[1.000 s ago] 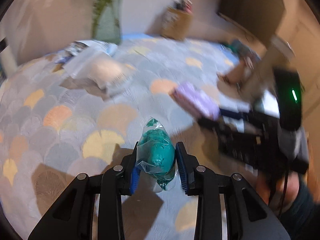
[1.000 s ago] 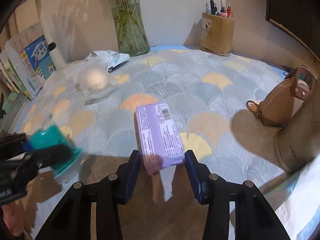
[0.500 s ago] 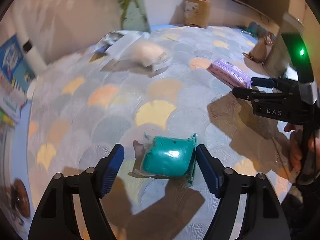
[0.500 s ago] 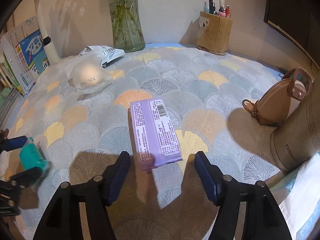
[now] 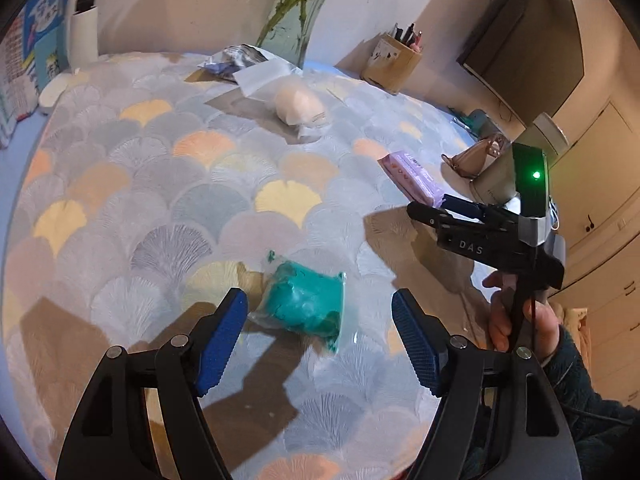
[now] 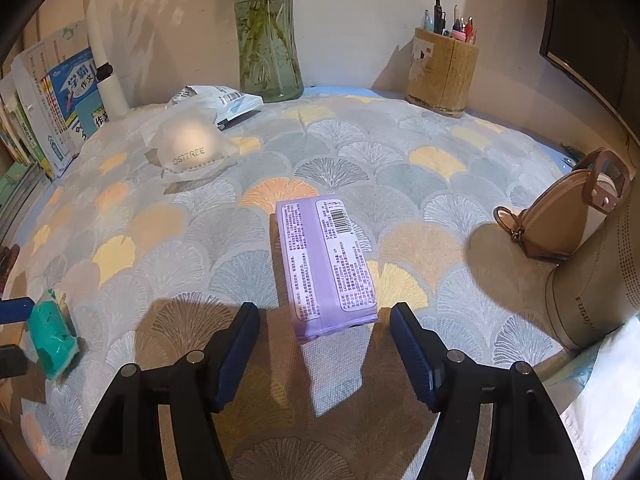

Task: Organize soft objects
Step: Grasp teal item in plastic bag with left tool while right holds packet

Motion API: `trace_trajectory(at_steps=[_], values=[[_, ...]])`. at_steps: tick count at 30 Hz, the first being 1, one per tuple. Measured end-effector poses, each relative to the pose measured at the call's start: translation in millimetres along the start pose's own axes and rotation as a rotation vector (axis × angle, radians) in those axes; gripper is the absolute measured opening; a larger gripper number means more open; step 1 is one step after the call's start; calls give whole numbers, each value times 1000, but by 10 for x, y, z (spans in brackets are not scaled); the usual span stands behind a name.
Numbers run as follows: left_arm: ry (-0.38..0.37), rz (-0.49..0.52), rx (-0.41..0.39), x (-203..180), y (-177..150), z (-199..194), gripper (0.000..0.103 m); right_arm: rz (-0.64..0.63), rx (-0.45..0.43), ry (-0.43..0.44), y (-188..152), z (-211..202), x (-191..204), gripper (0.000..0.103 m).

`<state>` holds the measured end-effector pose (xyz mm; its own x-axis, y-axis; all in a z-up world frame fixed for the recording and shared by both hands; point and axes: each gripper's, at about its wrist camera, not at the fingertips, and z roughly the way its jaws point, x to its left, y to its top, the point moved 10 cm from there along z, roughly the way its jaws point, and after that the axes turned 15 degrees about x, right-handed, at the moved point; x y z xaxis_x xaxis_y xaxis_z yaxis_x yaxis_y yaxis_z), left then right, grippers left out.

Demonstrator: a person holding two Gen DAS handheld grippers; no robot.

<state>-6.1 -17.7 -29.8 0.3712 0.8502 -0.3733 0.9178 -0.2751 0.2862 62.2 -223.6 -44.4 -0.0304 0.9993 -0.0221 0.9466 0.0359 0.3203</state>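
A teal soft lump in a clear bag (image 5: 308, 304) lies on the patterned tablecloth (image 5: 160, 184), between the spread blue pads of my left gripper (image 5: 318, 295), which is open and not touching it. The same teal bag (image 6: 52, 336) shows at the left edge of the right wrist view, beside the left gripper (image 6: 14, 330). A purple tissue pack (image 6: 326, 264) lies flat just ahead of my right gripper (image 6: 325, 312), open, pads clear of it. The left wrist view also shows the purple pack (image 5: 408, 172) and the right gripper (image 5: 432, 203).
A white bagged soft item (image 6: 190, 150) and a crumpled packet (image 6: 220, 98) lie toward the back left. A glass vase (image 6: 268, 40), a pen holder (image 6: 442, 72), a tan purse (image 6: 568, 208), a beige cylinder (image 6: 592, 300) and books (image 6: 60, 96) ring the table.
Both grippers have opened. The teal bag and the purple pack, held before, now lie on the cloth. The left gripper has swung sideways and rolled; the right has stayed put.
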Motion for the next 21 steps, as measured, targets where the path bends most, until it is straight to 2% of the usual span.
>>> trace_trajectory(at_steps=[3,7,15,21], values=[[34,-25,22,70,-143,-10,73,-8,-2,3,-6,-8,13,66],[-16,-9,62,-37,-273,63,73,-12,-2,-1,-2,-9,26,66],[47,43,82,-76,235,444,73,-12,-4,6,-5,-22,14,66],[112,92,48,-94,270,485,73,-8,-9,12,-12,-36,8,68]])
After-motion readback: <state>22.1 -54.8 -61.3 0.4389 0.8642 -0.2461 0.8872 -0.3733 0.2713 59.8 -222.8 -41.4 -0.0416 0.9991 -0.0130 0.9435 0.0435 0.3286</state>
